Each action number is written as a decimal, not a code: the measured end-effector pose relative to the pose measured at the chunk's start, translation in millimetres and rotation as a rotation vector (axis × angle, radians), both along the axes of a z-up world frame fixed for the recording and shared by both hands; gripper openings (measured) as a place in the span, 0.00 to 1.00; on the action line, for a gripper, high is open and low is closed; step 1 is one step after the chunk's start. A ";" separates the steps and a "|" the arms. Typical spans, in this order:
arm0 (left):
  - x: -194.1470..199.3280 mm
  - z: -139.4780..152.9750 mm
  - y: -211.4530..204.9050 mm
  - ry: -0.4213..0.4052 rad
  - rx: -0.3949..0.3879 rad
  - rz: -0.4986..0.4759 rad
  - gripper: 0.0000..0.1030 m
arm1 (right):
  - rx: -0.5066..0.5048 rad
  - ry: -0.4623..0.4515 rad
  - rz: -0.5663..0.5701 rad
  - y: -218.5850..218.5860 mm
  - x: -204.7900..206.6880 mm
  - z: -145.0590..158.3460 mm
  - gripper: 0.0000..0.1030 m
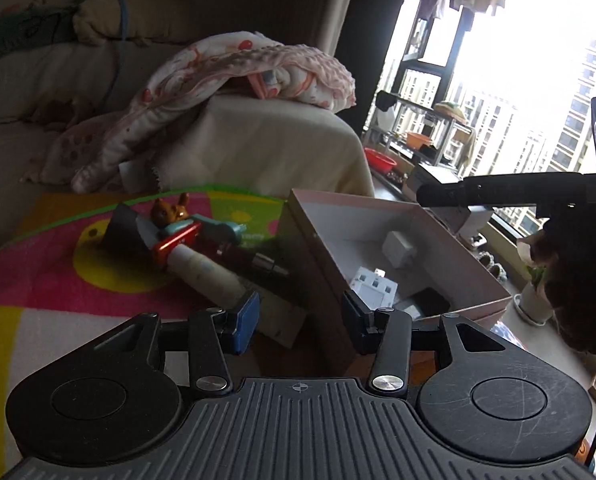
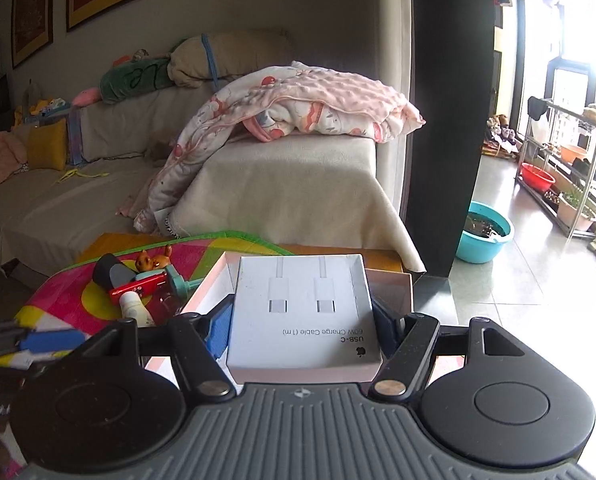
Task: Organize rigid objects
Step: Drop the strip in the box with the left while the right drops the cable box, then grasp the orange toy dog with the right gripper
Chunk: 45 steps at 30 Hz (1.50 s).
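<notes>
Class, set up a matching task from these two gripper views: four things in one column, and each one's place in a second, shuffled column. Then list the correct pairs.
Things:
1. cable box
2. white charger
3. red case
4. pink blanket

Places:
A. on the colourful mat
B. draped over the sofa
C. between the right gripper fingers
D. inside the open box

Pairs: 1-C, 2-D, 3-A, 4-B
</notes>
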State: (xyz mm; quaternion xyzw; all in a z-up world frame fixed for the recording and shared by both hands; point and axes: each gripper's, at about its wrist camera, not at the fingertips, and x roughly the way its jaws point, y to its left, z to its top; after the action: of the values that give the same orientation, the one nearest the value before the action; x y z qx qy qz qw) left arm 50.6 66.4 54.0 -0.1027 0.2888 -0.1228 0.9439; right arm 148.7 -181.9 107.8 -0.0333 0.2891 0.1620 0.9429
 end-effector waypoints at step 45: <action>-4.2 -51.0 129.5 -0.073 -0.358 0.355 0.48 | -0.008 0.483 0.111 247.8 191.9 -77.1 0.60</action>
State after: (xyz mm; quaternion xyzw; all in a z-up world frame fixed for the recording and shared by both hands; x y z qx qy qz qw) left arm 46.4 195.9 3.1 -0.3129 0.2057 -0.0082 0.9272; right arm 340.6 66.0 30.7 -0.0132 0.5046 0.2155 0.8359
